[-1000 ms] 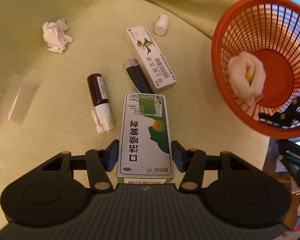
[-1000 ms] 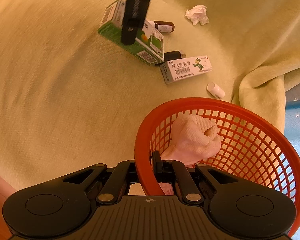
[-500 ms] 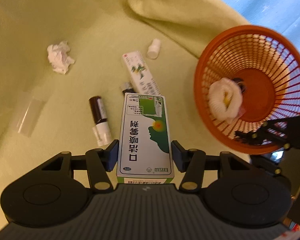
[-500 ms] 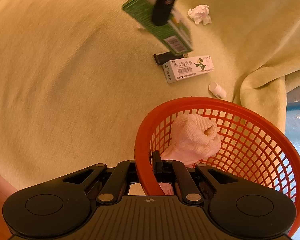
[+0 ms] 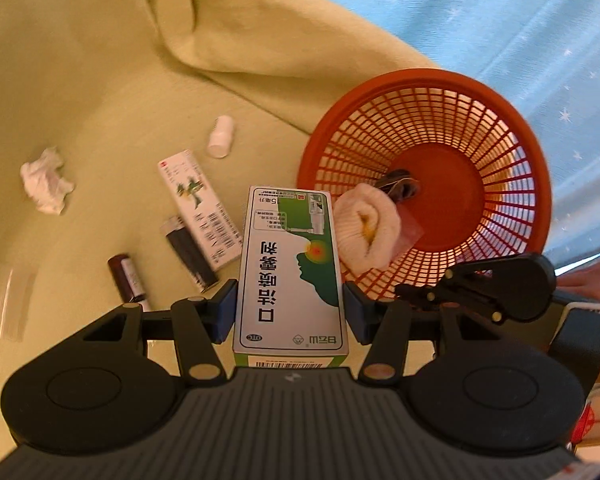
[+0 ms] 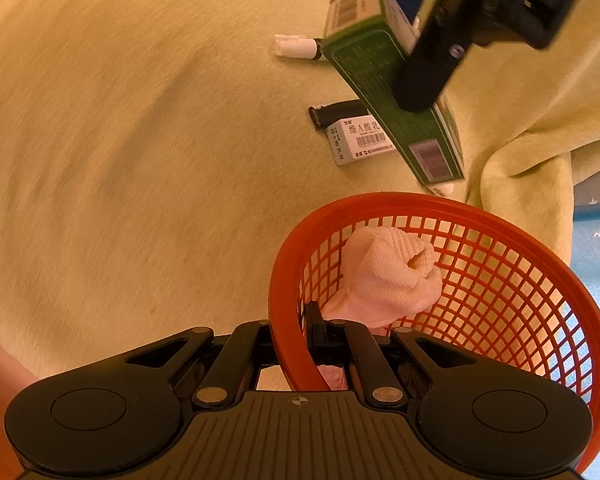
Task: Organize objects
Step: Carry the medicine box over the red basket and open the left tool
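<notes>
My left gripper (image 5: pixel 290 306) is shut on a green-and-white medicine box (image 5: pixel 291 268), held in the air over the yellow blanket, its far end close to the rim of the orange basket (image 5: pixel 512 152). In the right wrist view the same box (image 6: pixel 384 76) hangs tilted above the basket (image 6: pixel 500 280). My right gripper (image 6: pixel 291 332) is shut on the basket's near rim. A rolled white sock (image 5: pixel 366 232) and a small dark item (image 5: pixel 398 184) lie inside the basket.
On the blanket lie a white box (image 5: pixel 198 198), a black lighter (image 5: pixel 188 250), a dark brown spray bottle (image 5: pixel 126 276), a small white bottle (image 5: pixel 221 136), a crumpled tissue (image 5: pixel 44 180) and a clear plastic cap (image 5: pixel 16 304). Blue cloth (image 5: pixel 520 20) lies beyond the blanket fold.
My left gripper has lifted the green box off the blanket and carried it right toward the basket. The right gripper and the basket have stayed put.
</notes>
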### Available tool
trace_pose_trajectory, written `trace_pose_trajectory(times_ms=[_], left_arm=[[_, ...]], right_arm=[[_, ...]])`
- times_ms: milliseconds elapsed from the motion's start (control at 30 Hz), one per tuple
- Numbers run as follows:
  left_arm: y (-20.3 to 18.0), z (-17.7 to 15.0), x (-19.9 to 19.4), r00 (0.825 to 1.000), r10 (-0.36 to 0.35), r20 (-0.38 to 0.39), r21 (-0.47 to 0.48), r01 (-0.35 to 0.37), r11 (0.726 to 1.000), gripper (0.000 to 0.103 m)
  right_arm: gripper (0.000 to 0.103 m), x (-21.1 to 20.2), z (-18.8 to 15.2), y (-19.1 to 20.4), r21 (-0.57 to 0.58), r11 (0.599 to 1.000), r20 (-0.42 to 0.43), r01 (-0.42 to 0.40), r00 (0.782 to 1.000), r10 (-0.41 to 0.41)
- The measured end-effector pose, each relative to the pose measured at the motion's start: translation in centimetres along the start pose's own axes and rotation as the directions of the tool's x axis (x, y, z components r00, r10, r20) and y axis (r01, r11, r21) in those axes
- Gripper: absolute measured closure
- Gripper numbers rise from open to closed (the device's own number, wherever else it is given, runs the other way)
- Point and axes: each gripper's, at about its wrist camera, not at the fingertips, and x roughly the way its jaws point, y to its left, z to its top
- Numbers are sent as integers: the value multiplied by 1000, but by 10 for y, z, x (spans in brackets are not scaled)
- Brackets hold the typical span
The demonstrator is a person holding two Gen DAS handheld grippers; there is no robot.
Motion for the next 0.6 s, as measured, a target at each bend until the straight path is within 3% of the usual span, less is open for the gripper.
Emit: trace_pose_trajectory(times_ms=[400, 600], left_arm=[[-9, 14, 1, 999, -41, -11, 82, 42, 996, 53], [-21, 28, 3, 992, -119, -33, 169, 123, 978, 53]], right_arm=[[102, 0, 0, -1, -4, 1000, -1, -3, 1000, 3], [102, 0, 1, -3, -3, 1000, -1, -3, 1000, 3]])
